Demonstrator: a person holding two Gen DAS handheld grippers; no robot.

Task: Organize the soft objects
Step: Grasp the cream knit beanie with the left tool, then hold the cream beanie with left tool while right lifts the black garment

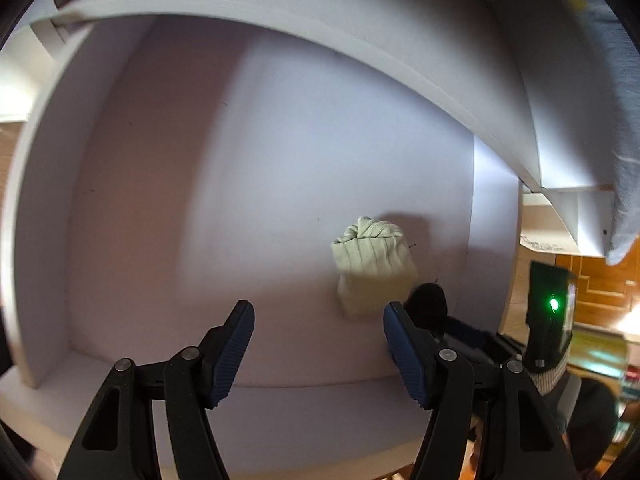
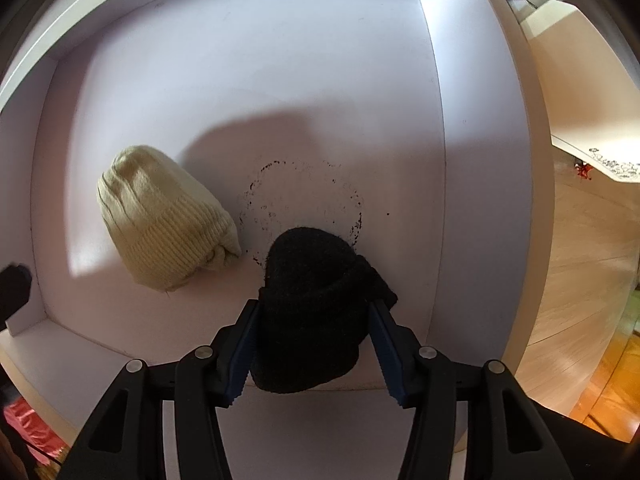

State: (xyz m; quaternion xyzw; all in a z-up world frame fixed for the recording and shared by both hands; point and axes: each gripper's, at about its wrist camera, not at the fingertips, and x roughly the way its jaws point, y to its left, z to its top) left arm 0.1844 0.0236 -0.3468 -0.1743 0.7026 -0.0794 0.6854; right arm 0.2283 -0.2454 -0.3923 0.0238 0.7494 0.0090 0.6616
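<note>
Right gripper (image 2: pixel 312 344) points down into the white shelf compartment (image 2: pixel 248 60), jaws closed on the black knit beanie (image 2: pixel 310 300), pads pressing both its sides. Beanie sits low in the compartment, at about 3 o'clock of the cream beanie (image 2: pixel 164 220), the two apart. Likely step: placing it. Advice: lower until it rests on the panel, release fully, lift straight out without snagging the knit. Black beanie's long axis runs 6–12 o'clock, crown toward 12. Cream one tilts, crown toward 11, cuff toward 5. Left gripper (image 1: pixel 318 344) is open, empty, beside the cream beanie.
</note>
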